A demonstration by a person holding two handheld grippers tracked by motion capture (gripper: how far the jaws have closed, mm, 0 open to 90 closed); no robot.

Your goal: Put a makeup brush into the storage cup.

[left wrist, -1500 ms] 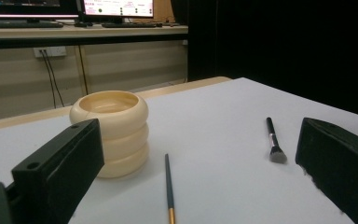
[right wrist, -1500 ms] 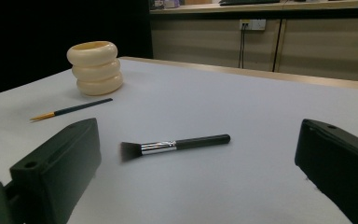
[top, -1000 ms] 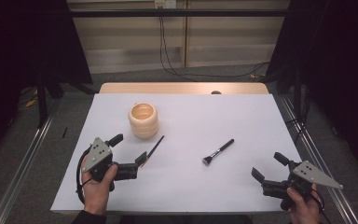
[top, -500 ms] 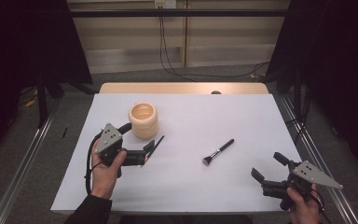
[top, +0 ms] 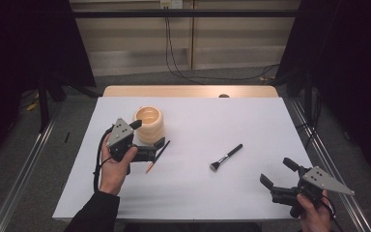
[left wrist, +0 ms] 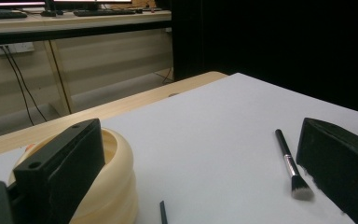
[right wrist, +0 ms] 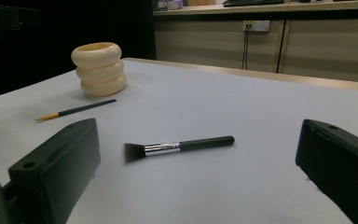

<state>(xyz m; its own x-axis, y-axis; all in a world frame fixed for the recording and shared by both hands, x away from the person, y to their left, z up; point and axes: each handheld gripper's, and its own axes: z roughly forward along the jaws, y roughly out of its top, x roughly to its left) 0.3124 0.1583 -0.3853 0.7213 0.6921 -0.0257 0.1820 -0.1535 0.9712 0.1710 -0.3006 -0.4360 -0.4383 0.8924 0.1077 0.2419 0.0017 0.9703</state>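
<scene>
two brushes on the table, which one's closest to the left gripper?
The thin dark brush with the orange tip, lying right beside the left gripper near the cream ringed holder. The makeup brush with silver ferrule lies farther right, mid-table.

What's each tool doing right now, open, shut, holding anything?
Left tool: open, holding nothing, jaws near the cream holder.
Right tool: open, holding nothing.

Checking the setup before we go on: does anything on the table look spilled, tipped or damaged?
Nothing stands out. The cream ribbed holder stands upright, and the makeup brush and thin pencil-like brush lie flat on the white table.
</scene>
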